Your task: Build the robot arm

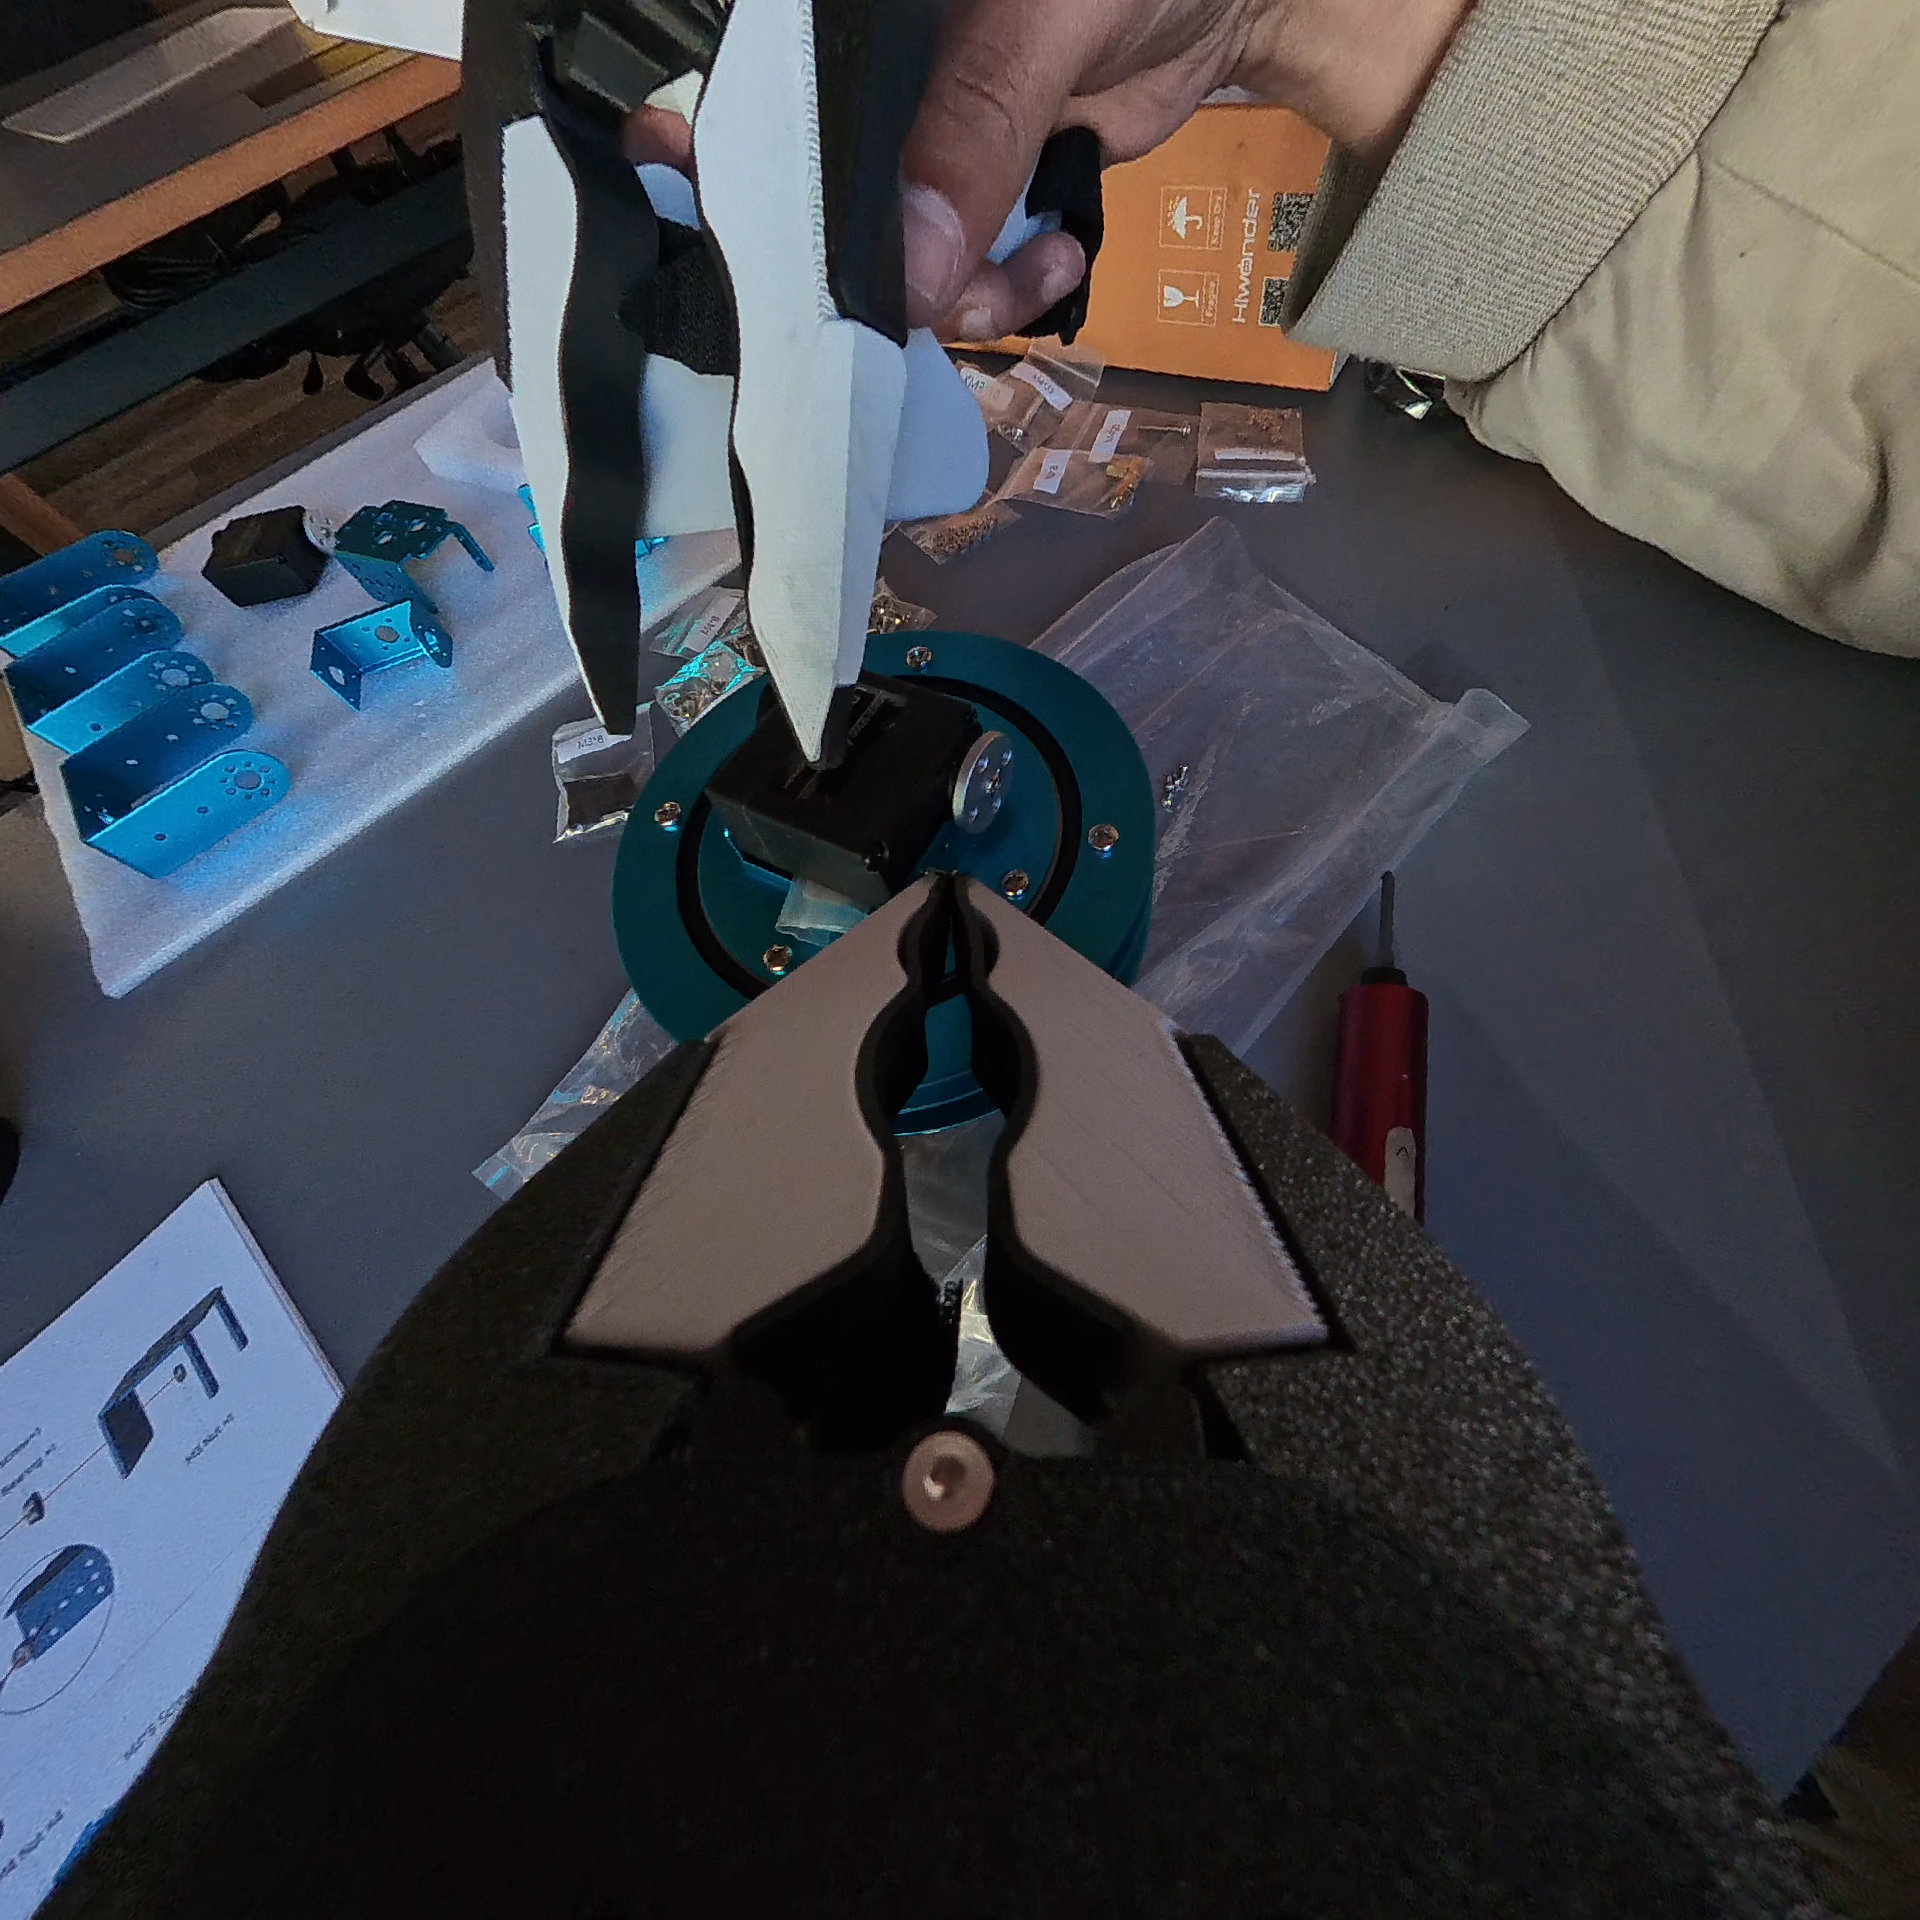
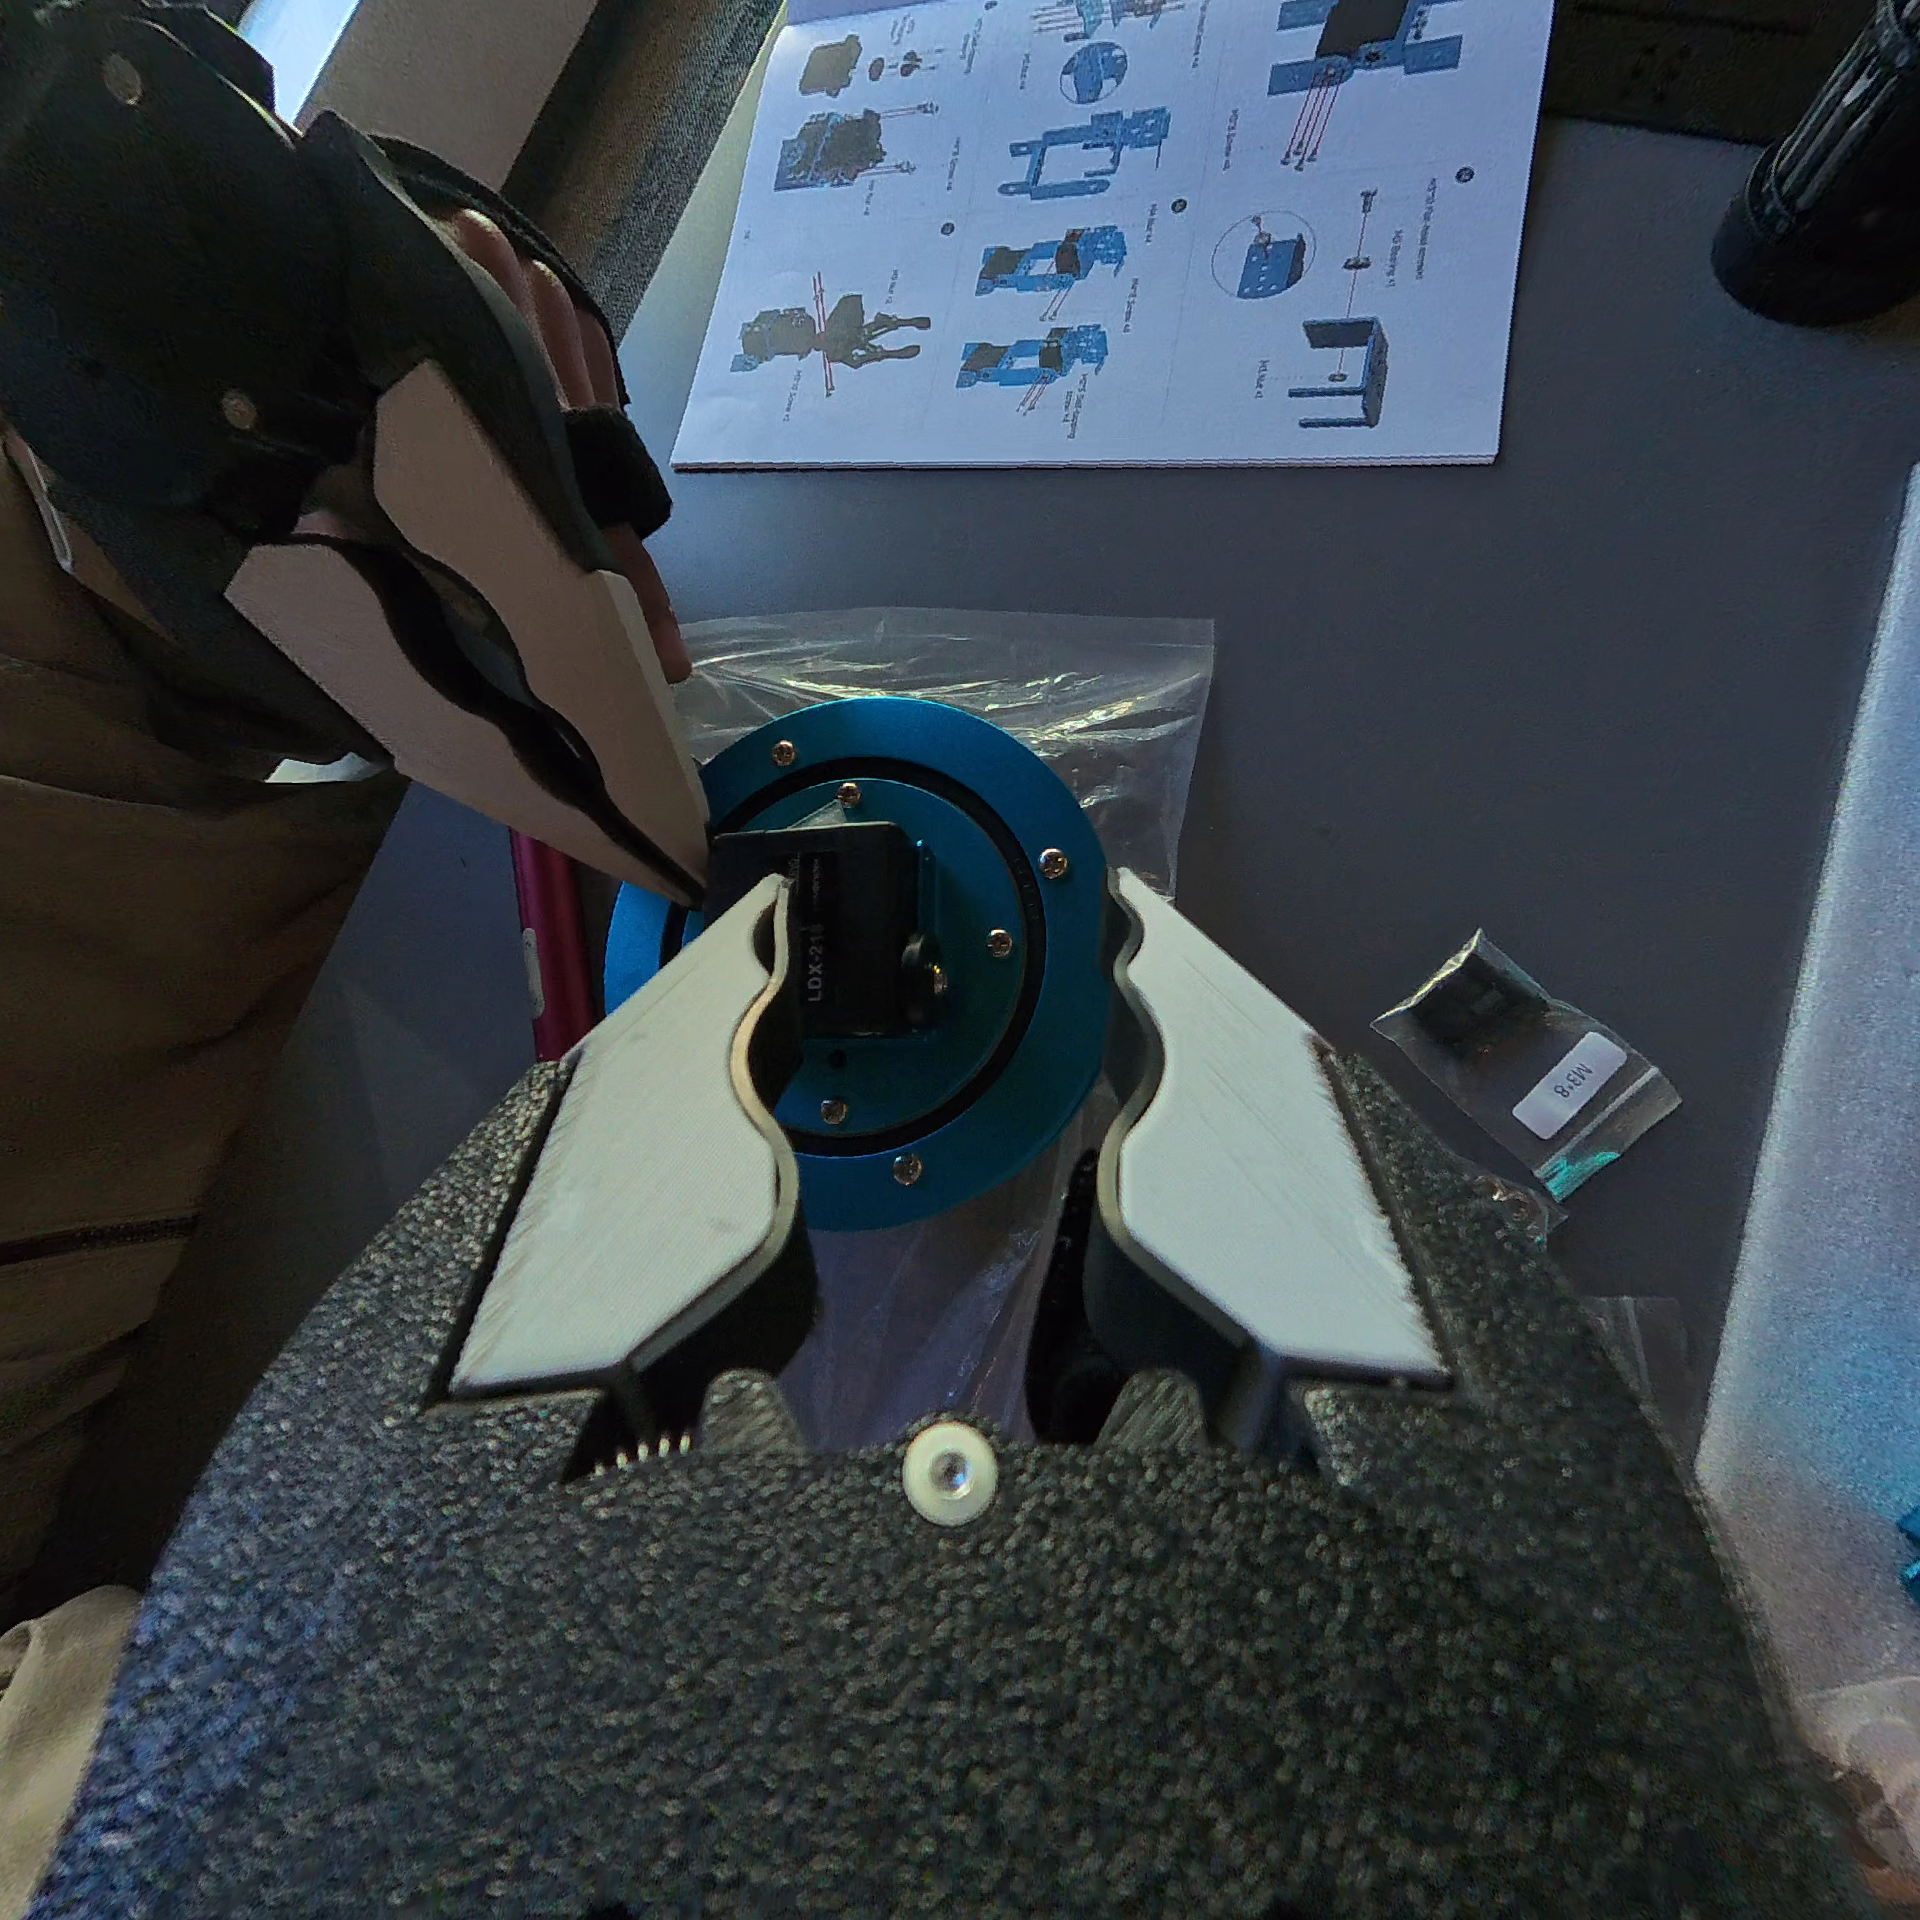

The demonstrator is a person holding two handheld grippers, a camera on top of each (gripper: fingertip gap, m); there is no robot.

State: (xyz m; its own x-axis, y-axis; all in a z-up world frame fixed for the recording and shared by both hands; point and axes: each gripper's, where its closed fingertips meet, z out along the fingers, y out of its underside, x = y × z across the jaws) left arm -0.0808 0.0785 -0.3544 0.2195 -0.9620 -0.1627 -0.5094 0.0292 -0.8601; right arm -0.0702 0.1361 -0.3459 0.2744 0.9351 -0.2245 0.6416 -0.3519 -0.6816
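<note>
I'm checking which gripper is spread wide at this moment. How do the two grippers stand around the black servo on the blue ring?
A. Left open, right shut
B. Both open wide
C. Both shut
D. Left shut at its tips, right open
D: the left gripper has its tips together at the black servo on the blue ring, while the right gripper has its fingers spread wide apart.

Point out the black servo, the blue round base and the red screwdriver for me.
black servo (image 2: 847,951): right wrist view, on its labelled top face.
blue round base (image 2: 1070,914): right wrist view, on the outer ring's right side.
red screwdriver (image 1: 1377,1070): left wrist view, on the handle's middle.
</note>
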